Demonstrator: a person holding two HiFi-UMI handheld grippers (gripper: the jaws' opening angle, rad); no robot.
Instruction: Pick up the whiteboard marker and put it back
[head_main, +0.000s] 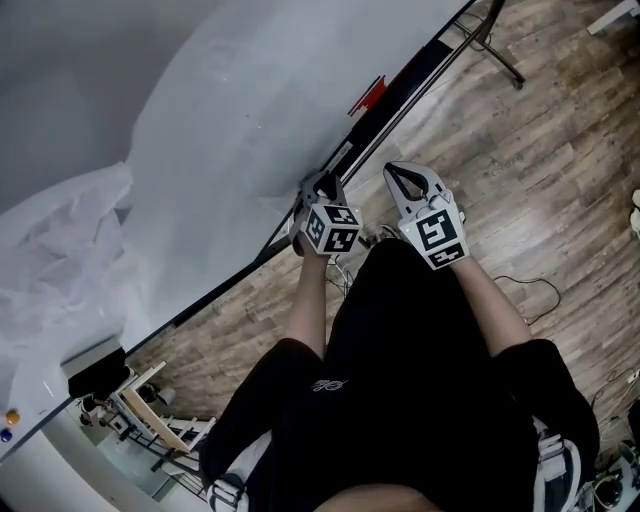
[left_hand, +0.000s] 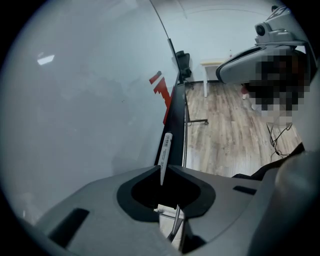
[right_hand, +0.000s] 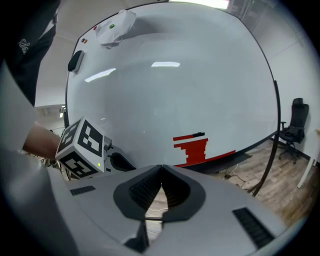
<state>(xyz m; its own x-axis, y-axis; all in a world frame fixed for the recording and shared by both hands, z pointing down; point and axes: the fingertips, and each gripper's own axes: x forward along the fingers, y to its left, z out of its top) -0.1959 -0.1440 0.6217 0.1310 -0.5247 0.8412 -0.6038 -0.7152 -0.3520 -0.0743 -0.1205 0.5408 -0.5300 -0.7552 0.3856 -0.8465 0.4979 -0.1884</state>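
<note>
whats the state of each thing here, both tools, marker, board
left tool: shut on the whiteboard marker
whiteboard marker: clamped near one end, pointing along the tray
right tool: shut, empty
whiteboard: mostly blank, red marks near its lower edge

The black marker tray (left_hand: 174, 115) runs along the lower edge of the whiteboard (head_main: 230, 120). The white whiteboard marker (left_hand: 165, 150) lies lengthwise over the tray's near end, its near tip between the closed jaws of the left hand-held gripper (left_hand: 161, 169). The wood-plank floor (head_main: 560, 150) carries a thin black cable (head_main: 545, 283) and the stand foot (head_main: 505, 65).
</note>
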